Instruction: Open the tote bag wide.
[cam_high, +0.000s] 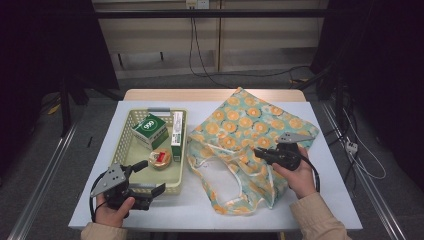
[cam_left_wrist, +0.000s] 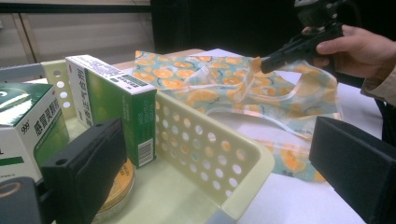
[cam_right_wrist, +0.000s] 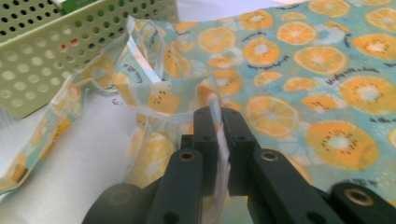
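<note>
- The right gripper (cam_high: 259, 151) was clamped on the rim of the orange-print bag (cam_high: 250, 125), which lay on the white table (cam_high: 330, 200) just beside the basket (cam_high: 127, 145).
- The left gripper (cam_high: 154, 176) hovered at the basket's near edge, its jaws spread and holding nothing.

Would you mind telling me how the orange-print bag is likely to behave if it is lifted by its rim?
The bag will probably sag: its rim folds where the right gripper pinches it. It looks thin and flat, so likely light, and it may drag on the table.
</note>
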